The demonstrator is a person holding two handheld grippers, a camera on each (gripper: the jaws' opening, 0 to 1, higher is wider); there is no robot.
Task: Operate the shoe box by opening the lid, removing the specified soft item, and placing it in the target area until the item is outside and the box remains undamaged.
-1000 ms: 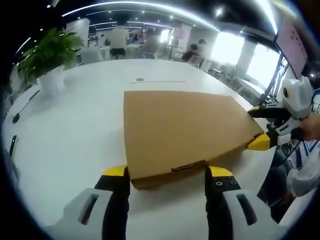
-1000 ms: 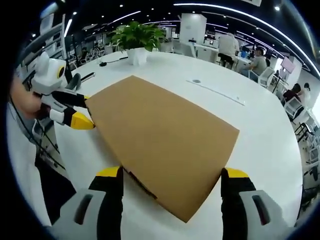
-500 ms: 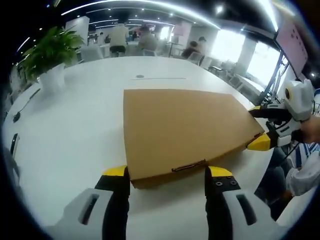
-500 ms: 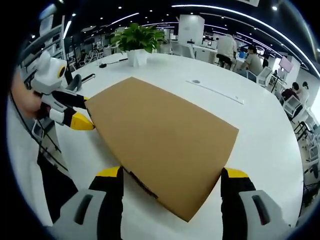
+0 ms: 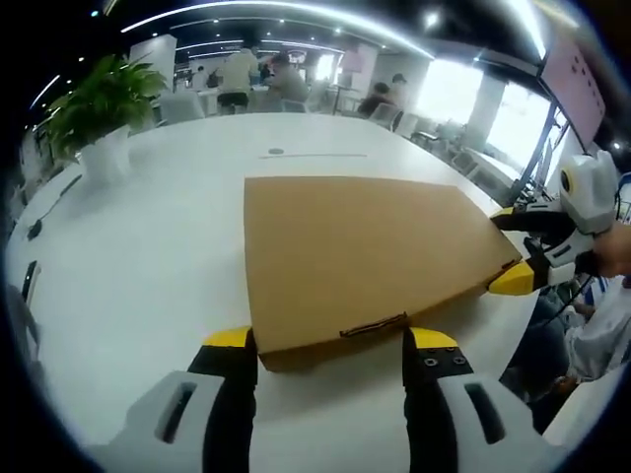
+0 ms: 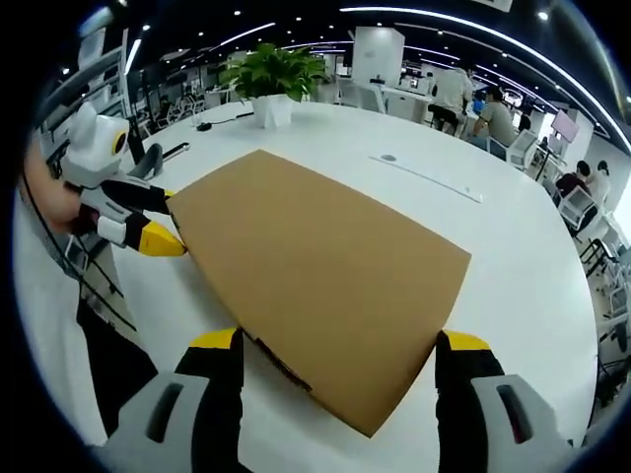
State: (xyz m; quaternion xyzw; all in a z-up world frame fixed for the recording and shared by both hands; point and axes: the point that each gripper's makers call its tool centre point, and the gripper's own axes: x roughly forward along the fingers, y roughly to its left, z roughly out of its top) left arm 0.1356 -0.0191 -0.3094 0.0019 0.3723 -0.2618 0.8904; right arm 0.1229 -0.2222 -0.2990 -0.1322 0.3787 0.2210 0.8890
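Clearly nothing is done yet — the shoe box (image 5: 365, 256) lies lidded on the white table (image 5: 148, 256), left gripper (image 5: 330, 340) and right gripper (image 6: 337, 342) spread wide at opposite ends — opening, removal, placing all remain.

Shoe box (image 5: 365, 251) lid: plain brown cardboard, matt, smooth, no print. Table (image 5: 148, 266): white, smooth, slight sheen with light reflections at 12 o'clock. Left gripper (image 5: 330, 350) and right gripper (image 6: 335, 355): white plastic bodies, black jaws, yellow tips, semi-gloss moulded finish.
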